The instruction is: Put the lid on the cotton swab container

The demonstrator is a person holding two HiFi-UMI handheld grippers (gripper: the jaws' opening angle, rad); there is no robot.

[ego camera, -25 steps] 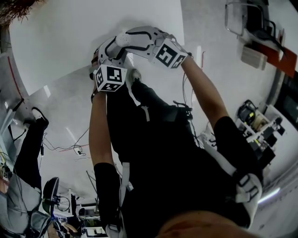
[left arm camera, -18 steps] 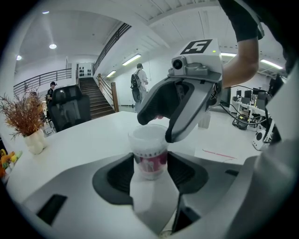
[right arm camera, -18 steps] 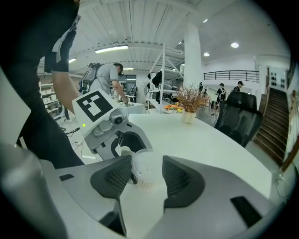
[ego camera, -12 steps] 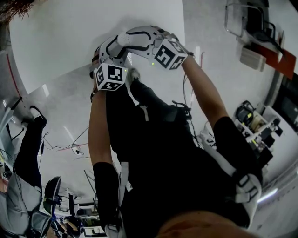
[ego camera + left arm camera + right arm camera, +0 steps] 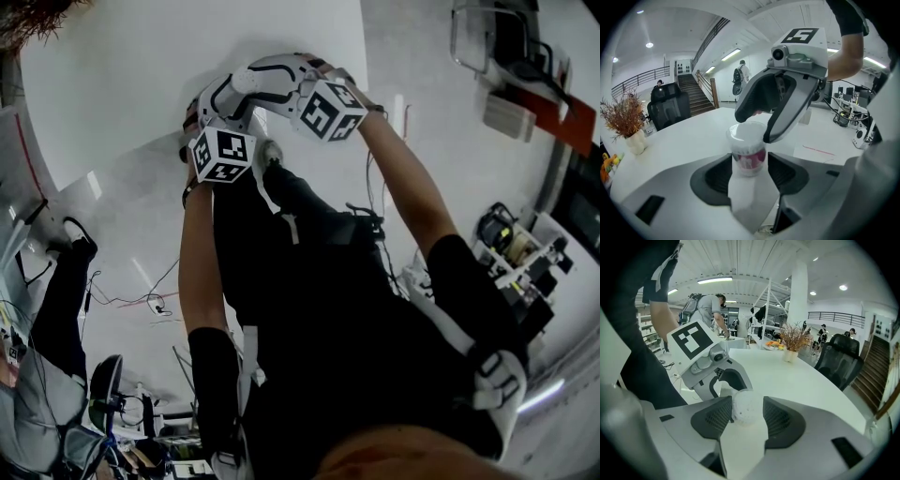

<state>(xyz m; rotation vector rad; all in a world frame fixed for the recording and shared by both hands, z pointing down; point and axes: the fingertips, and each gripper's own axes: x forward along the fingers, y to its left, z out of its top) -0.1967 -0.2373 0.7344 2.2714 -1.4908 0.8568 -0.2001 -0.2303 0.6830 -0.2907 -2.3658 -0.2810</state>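
In the left gripper view the cotton swab container, a clear tub with a pink label, stands upright between the jaws of my left gripper, which is shut on it. A translucent white lid sits on top of the tub. My right gripper reaches down from above and grips that lid. In the right gripper view the round lid fills the gap of the right gripper, pressed by both pads, with the left gripper just behind it. In the head view both grippers meet over the white table.
A vase of dried branches and a black office chair stand on the far side of the table. People are standing in the background, near shelves and a staircase. Cables and equipment lie on the floor.
The right gripper's marker cube has turned a little and shifted slightly left in the head view. The left gripper has kept still.
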